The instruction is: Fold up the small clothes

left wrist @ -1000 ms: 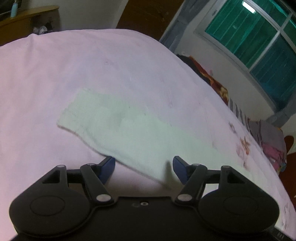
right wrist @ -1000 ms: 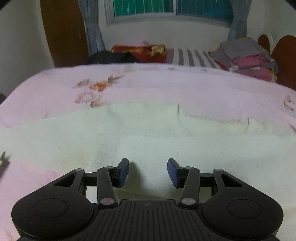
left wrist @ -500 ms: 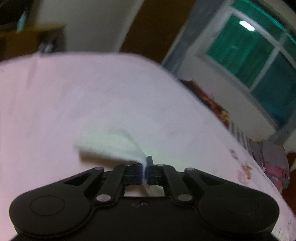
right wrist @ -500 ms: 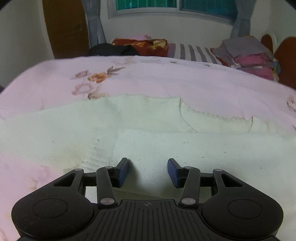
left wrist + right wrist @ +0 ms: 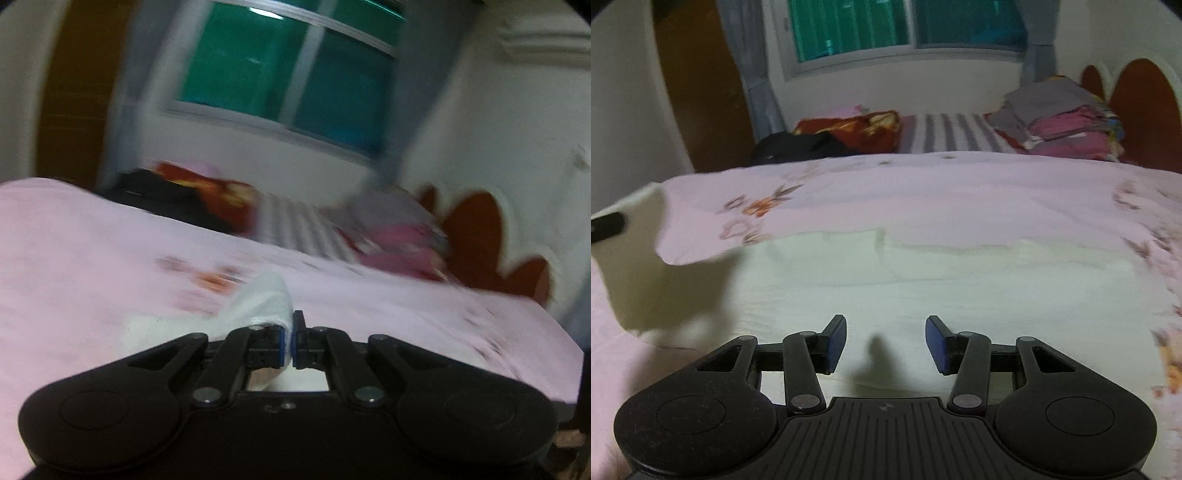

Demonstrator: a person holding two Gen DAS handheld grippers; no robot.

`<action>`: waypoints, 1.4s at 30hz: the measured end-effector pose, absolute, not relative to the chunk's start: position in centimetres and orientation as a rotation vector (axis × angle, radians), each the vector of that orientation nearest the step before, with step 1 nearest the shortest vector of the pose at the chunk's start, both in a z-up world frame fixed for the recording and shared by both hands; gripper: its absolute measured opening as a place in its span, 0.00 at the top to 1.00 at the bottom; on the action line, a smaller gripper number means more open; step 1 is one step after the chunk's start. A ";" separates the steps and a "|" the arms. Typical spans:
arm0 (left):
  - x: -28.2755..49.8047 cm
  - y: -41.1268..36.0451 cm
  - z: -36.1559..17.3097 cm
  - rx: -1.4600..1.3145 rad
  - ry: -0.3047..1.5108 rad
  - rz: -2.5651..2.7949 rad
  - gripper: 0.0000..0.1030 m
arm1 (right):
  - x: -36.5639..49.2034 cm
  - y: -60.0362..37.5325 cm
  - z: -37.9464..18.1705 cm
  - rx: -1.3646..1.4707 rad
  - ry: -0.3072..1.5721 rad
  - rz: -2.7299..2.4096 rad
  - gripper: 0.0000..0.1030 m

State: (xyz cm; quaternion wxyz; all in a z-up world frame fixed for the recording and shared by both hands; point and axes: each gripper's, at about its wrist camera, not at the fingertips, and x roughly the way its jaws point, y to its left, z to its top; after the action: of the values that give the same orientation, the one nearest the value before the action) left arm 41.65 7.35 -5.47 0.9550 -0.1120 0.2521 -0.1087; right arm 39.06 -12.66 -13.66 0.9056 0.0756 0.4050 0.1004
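A pale cream cloth (image 5: 923,280) lies across the pink floral bedsheet (image 5: 923,192). My left gripper (image 5: 293,343) is shut on one end of the cloth (image 5: 266,299), which bunches up over its fingers; this view is blurred. In the right wrist view that lifted end (image 5: 631,266) hangs in the air at the far left, with a black piece of the left gripper (image 5: 605,227) at the frame edge. My right gripper (image 5: 885,341) is open and empty, low over the near edge of the cloth.
A stack of folded clothes (image 5: 1060,118) sits at the back right by the brown headboard (image 5: 1141,107). A red patterned pillow (image 5: 857,129) and a dark garment (image 5: 798,146) lie at the back under the window. A striped sheet (image 5: 953,136) lies between them.
My left gripper closed on the cloth's end, lifted it off the bed and swung toward the window side. My right gripper stayed open and moved slightly over the cloth.
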 end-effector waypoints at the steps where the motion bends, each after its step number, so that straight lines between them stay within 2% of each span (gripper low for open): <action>1: 42.1 5.0 -6.0 -0.208 0.535 -0.268 0.97 | 38.8 -13.8 -13.5 0.160 0.832 0.191 0.54; 5: 42.8 -1.1 -9.0 -0.138 0.639 -0.386 0.96 | 37.7 -18.4 -13.5 0.187 0.827 0.120 0.54; 8: 42.6 -3.8 -11.2 -0.074 0.702 -0.407 0.91 | 37.0 -21.3 -13.7 0.209 0.835 0.089 0.54; 13: 41.0 -4.0 -12.6 -0.016 0.757 -0.388 0.73 | 36.6 -23.1 -13.8 0.259 0.849 0.111 0.54; 15: 40.3 -3.7 -12.2 -0.003 0.753 -0.380 0.50 | 36.6 -22.8 -13.9 0.268 0.849 0.131 0.54; 17: 39.7 -3.1 -11.5 0.009 0.733 -0.362 0.39 | 36.8 -22.4 -13.9 0.273 0.845 0.155 0.54; 25: 37.1 2.6 -11.3 0.103 0.713 -0.156 0.40 | 37.3 -18.3 -13.6 0.266 0.855 0.302 0.54; 33: 37.4 4.5 -13.4 0.098 0.790 -0.046 0.42 | 36.7 -11.0 -15.1 0.074 0.866 0.398 0.53; 39: 37.9 5.4 -14.2 0.057 0.786 -0.018 0.36 | 37.2 -9.2 -16.5 -0.010 0.857 0.345 0.54; 40: 38.0 5.5 -14.2 0.047 0.787 -0.013 0.36 | 37.2 -9.4 -16.3 0.001 0.842 0.336 0.57; 41: 38.2 5.5 -14.2 0.038 0.787 -0.008 0.35 | 37.2 -9.7 -15.9 0.014 0.827 0.330 0.67; 42: 38.3 5.6 -14.2 0.028 0.785 0.000 0.35 | 37.3 -10.1 -15.6 0.026 0.827 0.328 0.90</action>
State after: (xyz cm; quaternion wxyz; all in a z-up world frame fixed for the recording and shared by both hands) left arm 38.29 5.60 -14.20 0.9238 0.0139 0.3826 -0.0002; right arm 37.33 -10.12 -15.64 0.9026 0.0127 0.4001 0.1586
